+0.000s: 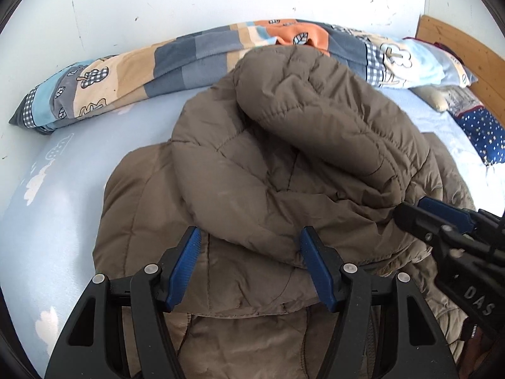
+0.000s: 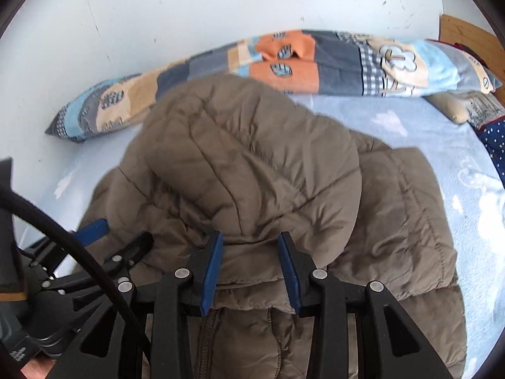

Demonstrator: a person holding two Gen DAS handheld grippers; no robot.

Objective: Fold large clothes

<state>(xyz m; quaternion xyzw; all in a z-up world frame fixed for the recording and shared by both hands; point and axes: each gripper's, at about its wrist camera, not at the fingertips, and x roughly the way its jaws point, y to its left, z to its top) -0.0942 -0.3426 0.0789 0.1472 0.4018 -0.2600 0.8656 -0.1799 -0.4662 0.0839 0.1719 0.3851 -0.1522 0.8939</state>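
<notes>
A brown quilted jacket (image 1: 284,164) lies bunched on the light blue bed sheet (image 1: 72,189). Both grippers grasp its folded near edge: the left gripper (image 1: 249,252) clamps a thick roll, and the right gripper (image 2: 251,252) seems clenched on a fold too. A patchwork quilt (image 2: 331,66) lies along the white wall (image 2: 221,6).

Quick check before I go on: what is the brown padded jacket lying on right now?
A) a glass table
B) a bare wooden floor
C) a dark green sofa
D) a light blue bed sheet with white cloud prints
D: the brown padded jacket rests on the light blue sheet with white clouds, in front of the patchwork quilt.
</notes>
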